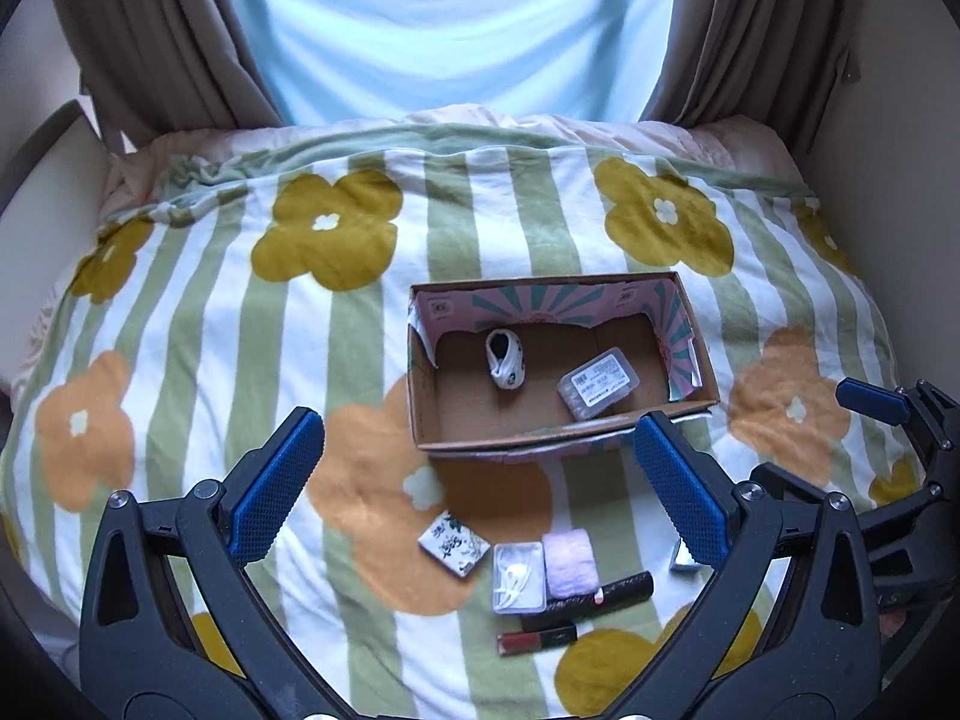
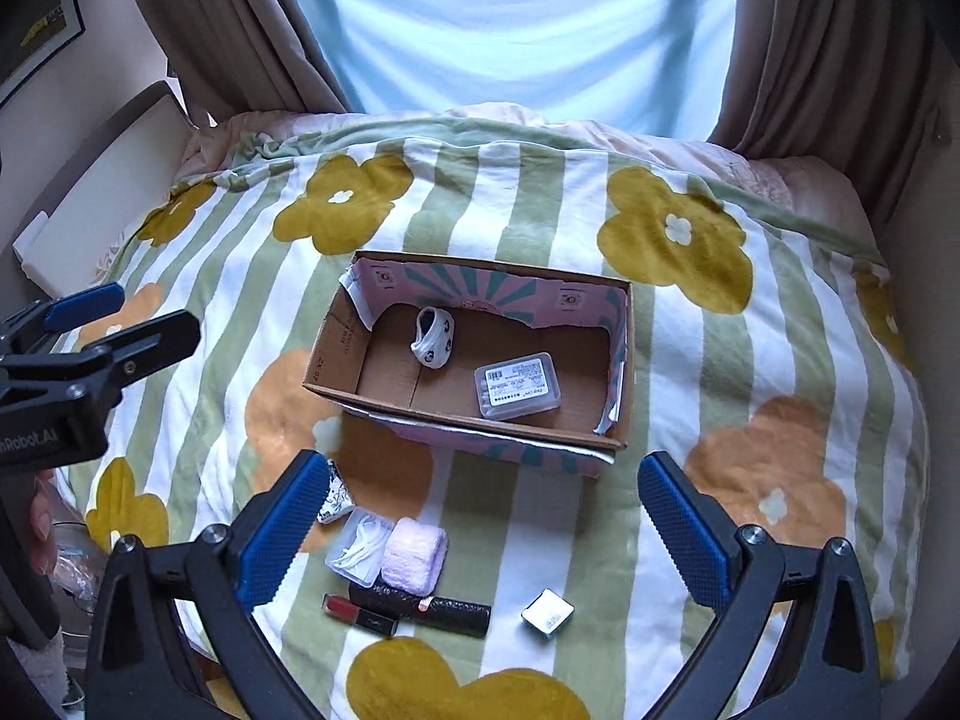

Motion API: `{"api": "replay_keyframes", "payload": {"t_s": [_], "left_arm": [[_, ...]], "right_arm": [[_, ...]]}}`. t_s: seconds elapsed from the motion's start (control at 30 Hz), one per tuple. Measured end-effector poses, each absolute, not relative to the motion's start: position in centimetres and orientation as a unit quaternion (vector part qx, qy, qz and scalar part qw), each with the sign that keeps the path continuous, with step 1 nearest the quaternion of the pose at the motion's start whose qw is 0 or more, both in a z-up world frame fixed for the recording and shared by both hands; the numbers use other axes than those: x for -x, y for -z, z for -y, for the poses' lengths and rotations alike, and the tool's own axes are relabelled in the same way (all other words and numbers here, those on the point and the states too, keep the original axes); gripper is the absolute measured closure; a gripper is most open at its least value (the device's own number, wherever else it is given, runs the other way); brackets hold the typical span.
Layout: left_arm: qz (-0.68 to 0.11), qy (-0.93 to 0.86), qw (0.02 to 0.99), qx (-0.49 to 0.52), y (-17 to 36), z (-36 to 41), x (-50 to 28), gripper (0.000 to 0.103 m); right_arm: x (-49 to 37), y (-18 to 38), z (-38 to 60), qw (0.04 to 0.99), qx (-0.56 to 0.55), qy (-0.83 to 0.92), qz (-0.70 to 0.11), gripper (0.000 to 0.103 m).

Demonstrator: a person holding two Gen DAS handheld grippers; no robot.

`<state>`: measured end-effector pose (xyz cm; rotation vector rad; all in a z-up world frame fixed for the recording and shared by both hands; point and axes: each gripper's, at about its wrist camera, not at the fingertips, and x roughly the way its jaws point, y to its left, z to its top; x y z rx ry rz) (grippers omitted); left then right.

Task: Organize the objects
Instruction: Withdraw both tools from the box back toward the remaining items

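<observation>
Left wrist view shows a flowered blanket (image 1: 180, 312) over the bed, with brown curtains (image 1: 150, 30) at the far end; a cardboard box (image 1: 456, 432) lies on it with its long side across the view, holding a rolled sock (image 1: 506, 358) and a clear labelled case (image 1: 597, 383). Nearer than the box lie a patterned square packet (image 1: 453, 543), a clear case (image 1: 519, 579), a pink cloth (image 1: 570, 561), a black tube (image 1: 621, 591) and a red lipstick (image 1: 537, 641), both lying crosswise, and, apart to the right, a small silver box (image 2: 547, 613). Left gripper (image 1: 480, 468) and right gripper (image 2: 483, 516) both hover above these things, jaws spread wide and holding nothing.
</observation>
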<state>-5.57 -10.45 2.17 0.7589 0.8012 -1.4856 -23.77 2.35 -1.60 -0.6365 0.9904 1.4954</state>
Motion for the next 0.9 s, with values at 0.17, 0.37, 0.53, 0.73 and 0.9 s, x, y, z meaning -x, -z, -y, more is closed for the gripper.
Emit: {"api": "replay_keyframes", "payload": {"t_s": [0.17, 0.37, 0.53, 0.73, 0.9], "left_arm": [[-0.361, 0.634, 0.601, -0.326, -1.0, 5.5, 4.3, 0.000], [-0.368, 0.627, 0.602, -0.329, 0.5, 1.4, 3.2, 0.000], [-0.373, 0.626, 0.603, -0.324, 0.4, 0.5, 2.5, 0.000], [-0.365, 0.633, 0.603, -0.321, -0.1, 0.5, 2.3, 0.000], [-0.374, 0.638, 0.586, -0.331, 0.7, 0.5, 2.2, 0.000]], "right_arm": [[24.2, 1.9, 1.3, 0.587, 0.249, -0.634, -0.437, 0.001], [25.0, 1.0, 3.6, 0.598, 0.235, -0.640, -0.421, 0.001], [25.3, 0.0, 4.3, 0.608, 0.225, -0.641, -0.411, 0.001], [26.1, -0.7, 5.0, 0.607, 0.227, -0.652, -0.395, 0.001], [26.8, -0.3, 5.6, 0.602, 0.232, -0.658, -0.389, 0.001]]}}
